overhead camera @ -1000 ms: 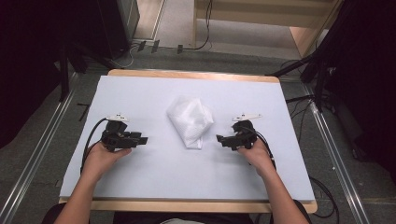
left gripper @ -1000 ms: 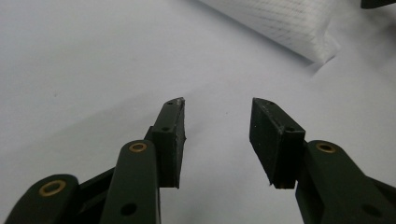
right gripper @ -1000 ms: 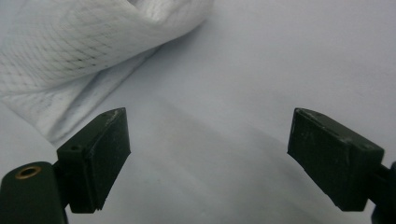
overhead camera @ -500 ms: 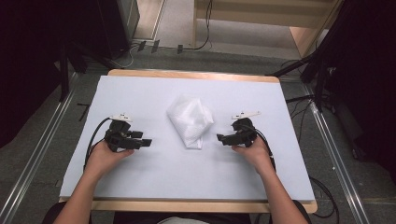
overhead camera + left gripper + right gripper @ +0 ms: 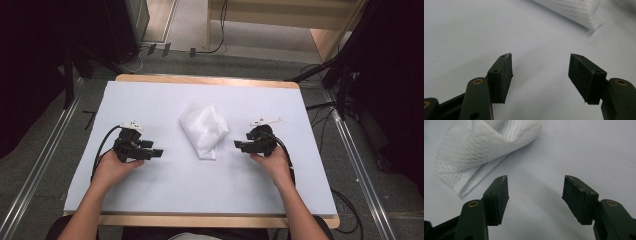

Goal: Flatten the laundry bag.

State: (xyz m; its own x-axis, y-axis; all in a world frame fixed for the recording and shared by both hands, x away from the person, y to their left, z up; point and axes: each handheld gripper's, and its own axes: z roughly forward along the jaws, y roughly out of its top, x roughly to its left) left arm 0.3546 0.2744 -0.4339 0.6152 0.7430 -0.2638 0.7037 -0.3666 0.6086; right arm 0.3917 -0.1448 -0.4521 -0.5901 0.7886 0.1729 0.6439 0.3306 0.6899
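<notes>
Right gripper view: cloth's [image 5: 481,150] mesh weave

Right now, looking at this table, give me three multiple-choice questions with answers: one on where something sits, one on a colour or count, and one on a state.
1. Where does the white mesh cloth lie?
A. Between the two grippers, mid-table
B. At the table's far left corner
C. Under the right hand

2. What colour is the table cover?
A. Red
B. Pale, whitish
C. Black

3. How are the fingers of the left gripper?
A. Shut on the cloth
B. Shut on nothing
C. Apart, holding nothing

Answers:
1 A: in the high view the cloth sits between the left gripper and the right gripper.
2 B: the sheet looks pale all round the cloth.
3 C: the left gripper view shows bare table between the fingers.
</notes>
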